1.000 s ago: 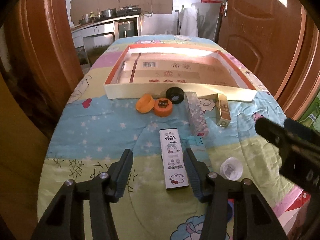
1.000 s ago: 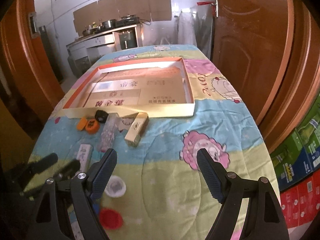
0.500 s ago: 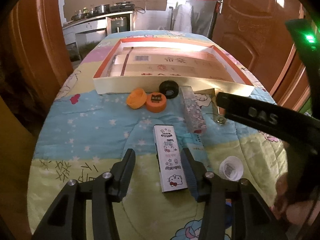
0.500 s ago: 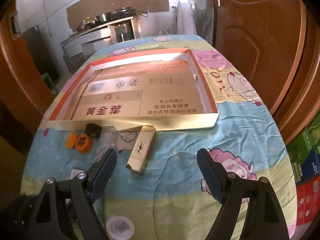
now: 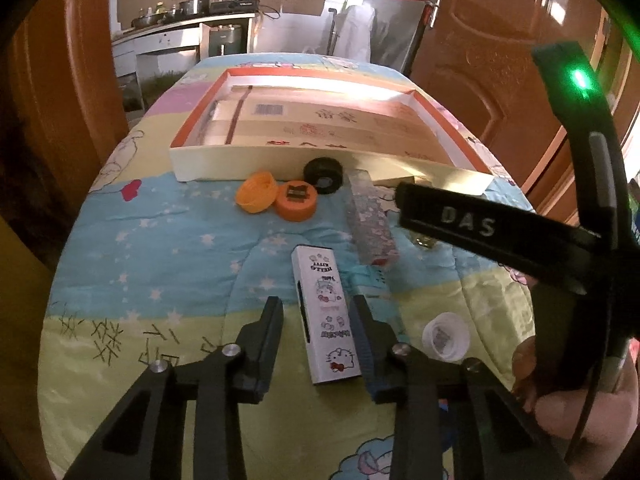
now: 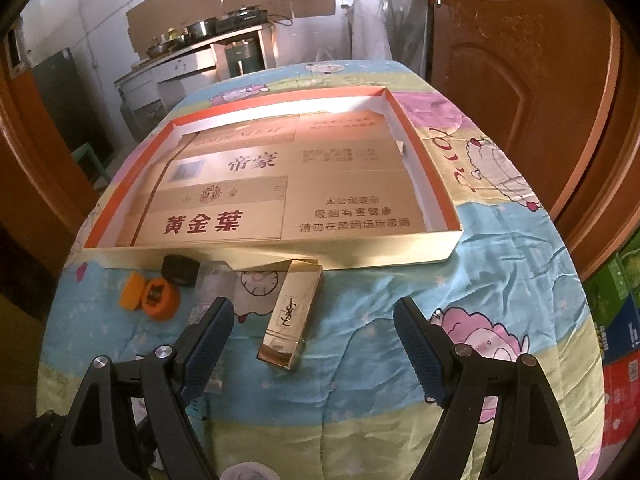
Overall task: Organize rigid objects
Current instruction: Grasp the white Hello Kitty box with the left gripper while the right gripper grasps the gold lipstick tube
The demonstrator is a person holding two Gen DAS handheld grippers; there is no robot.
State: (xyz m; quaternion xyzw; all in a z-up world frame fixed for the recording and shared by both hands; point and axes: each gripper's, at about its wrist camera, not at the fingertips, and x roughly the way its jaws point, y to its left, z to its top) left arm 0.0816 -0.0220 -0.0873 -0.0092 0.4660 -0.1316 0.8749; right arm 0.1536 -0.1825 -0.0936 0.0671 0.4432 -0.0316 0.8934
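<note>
My left gripper (image 5: 318,328) has just been closing its fingers (image 5: 268,330) round the white cartoon box (image 5: 326,316): the box lies lengthwise between them on the quilt (image 5: 160,248), right pad looks about touching its long edge, left pad w/ a gap still showing, so not clamped yet imo. To do this well I'd keep the box centred, squeeze on the two long sides near its middle, and not push down into the soft quilt, else the box tips or skids. Right gripper (image 6: 312,344) stands wide open, nothing held; the gold YSL box (image 6: 290,318) lies between its fingers but well clear of both pads, tilted a bit vs the finger line, so I'd turn the wrist to match before closing. Just beyond the white box: a glittery clear box (image 5: 370,220); then an orange cap (image 5: 256,192), an orange lid (image 5: 297,200) and a black roll (image 5: 323,170), all close by the front wall of the big orange-rimmed tray (image 5: 320,162), which I take as the drop spot. A clear cap (image 5: 444,336) sits right of the left gripper. Risk: the right tool's body crosses the left view, so arms could knock when lifting; go one at a time.
</note>
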